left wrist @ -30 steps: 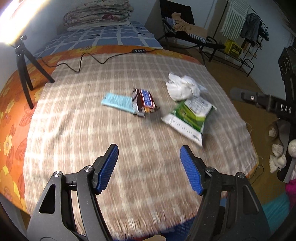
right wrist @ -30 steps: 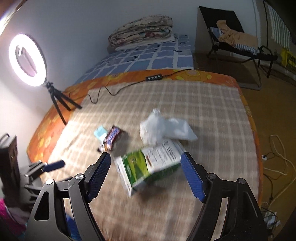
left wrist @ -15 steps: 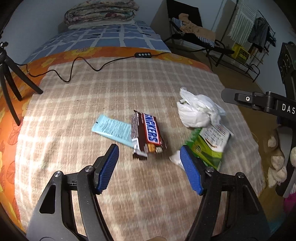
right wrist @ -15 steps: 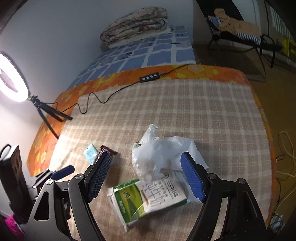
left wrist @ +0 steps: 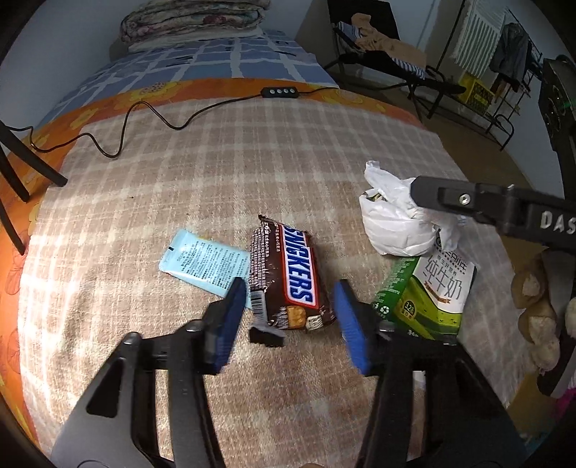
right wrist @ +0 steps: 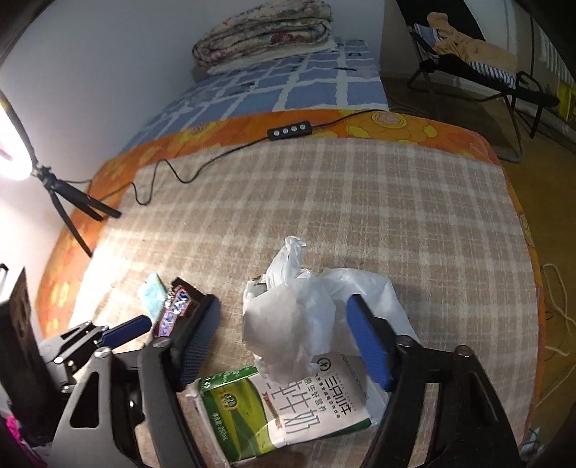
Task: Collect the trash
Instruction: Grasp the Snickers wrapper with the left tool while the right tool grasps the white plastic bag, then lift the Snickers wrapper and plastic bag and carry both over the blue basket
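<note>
Trash lies on a beige checked blanket [left wrist: 252, 172]. A brown Snickers wrapper [left wrist: 288, 277] lies partly on a light blue packet [left wrist: 201, 262]. My left gripper [left wrist: 289, 316] is open, its blue pads on either side of the wrapper's near end. A crumpled white plastic bag [right wrist: 288, 324] lies against a green and white milk carton [right wrist: 288, 414]; both show in the left wrist view too, bag [left wrist: 392, 223] and carton [left wrist: 432, 295]. My right gripper [right wrist: 284, 345] is open around the white bag, above the carton.
A black cable with a controller [left wrist: 279, 91] runs across the blanket's far edge. A tripod [right wrist: 72, 201] with a ring light stands at the left. A folded quilt [right wrist: 262, 32] lies at the bed's far end. A folding chair [right wrist: 475, 72] stands on the floor to the right.
Both grippers moved forward and down. The left one now straddles the Snickers wrapper and has narrowed a little; the right one now straddles the white bag.
</note>
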Tool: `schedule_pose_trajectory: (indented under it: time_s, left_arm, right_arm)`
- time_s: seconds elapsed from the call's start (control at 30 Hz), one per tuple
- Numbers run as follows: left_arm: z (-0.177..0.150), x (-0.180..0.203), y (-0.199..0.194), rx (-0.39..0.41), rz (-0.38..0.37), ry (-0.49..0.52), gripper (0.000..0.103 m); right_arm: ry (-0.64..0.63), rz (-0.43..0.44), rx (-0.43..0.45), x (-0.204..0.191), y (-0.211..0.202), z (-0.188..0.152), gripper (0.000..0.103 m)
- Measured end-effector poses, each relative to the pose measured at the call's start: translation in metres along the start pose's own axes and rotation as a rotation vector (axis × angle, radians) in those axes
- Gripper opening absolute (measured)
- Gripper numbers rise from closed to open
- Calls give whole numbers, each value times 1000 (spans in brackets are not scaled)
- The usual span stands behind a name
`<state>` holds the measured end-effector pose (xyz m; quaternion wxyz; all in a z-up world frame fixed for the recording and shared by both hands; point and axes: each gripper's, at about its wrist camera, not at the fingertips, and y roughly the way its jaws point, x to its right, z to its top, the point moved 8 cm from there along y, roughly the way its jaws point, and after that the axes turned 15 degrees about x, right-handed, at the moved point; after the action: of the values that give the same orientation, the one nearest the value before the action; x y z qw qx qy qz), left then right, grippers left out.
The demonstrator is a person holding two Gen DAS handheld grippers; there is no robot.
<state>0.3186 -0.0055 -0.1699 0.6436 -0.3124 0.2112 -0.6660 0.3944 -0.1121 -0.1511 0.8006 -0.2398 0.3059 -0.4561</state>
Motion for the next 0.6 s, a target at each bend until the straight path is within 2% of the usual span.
schedule_pose_trajectory:
  time_s: [0.07,0.13,0.17,0.2,0.43,0.6]
  left_arm:
    - [-1,-2,2,-5,-1,-3,36]
    - [-1,-3,3,-8,-3,-2,28]
    - [-1,-4,3,-10,-3,3,18]
    - [-1,-5,3,-11,-1,8,12]
    - [4,-12,-8,19,-9,-8,8]
    - [11,-12,-23,46,-12,-5,7]
  right_arm:
    - [9,6,-21,0,4,-4,46]
    - [24,23,-23,1,5,-6,45]
    - [28,27,-21,1,4,-6,43]
    - [33,34,-16,1,3,-6,43]
    - [97,81,60,2,-20,12,41]
    - [95,102,98,-7,-39,21,41]
